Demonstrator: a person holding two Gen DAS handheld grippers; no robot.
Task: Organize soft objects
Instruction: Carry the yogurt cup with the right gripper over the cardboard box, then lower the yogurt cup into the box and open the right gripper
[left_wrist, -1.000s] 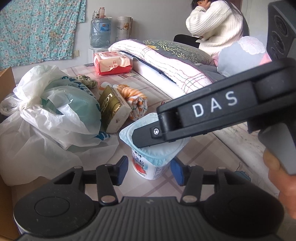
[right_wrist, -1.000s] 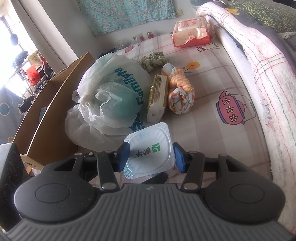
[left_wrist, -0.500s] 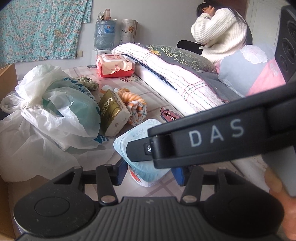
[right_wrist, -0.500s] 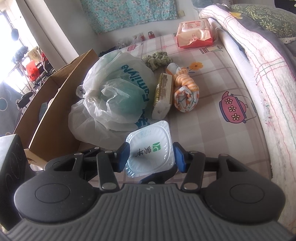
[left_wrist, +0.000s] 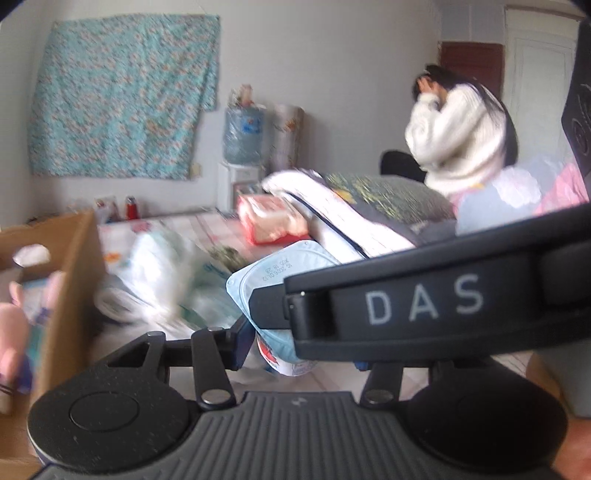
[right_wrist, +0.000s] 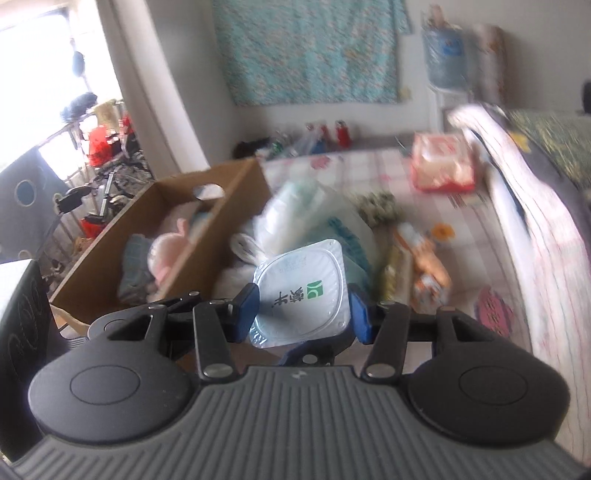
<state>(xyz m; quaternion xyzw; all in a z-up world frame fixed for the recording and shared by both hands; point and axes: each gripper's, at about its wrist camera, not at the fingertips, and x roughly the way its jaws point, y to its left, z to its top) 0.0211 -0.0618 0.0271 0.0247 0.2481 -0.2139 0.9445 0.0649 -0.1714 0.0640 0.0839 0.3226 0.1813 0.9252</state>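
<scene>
A yogurt cup (right_wrist: 306, 291) with a pale blue foil lid hangs in the air above the bed, tilted. My right gripper (right_wrist: 303, 314) is shut on it just under the lid, with a blue pad on each side. In the left wrist view my left gripper (left_wrist: 303, 352) is shut on the cup (left_wrist: 280, 273) lower down, and its right pad is hidden behind the right gripper's black body (left_wrist: 424, 306), which crosses in front. To the left stands a cardboard box (right_wrist: 207, 236) holding a pink plush toy (right_wrist: 166, 254).
On the bed sheet lie white plastic bags (right_wrist: 306, 221), a rolled orange striped cloth (right_wrist: 428, 273), a green scrunchie (right_wrist: 380, 206) and a red tissue pack (right_wrist: 443, 170). Folded bedding (left_wrist: 351, 221) runs along the right. A person in a white sweater (left_wrist: 458, 147) sits behind it.
Both grippers have risen with the yogurt cup between them, off the sheet. The views have tipped up, bringing the cardboard box and its plush toy into sight. The picture is now blurred.
</scene>
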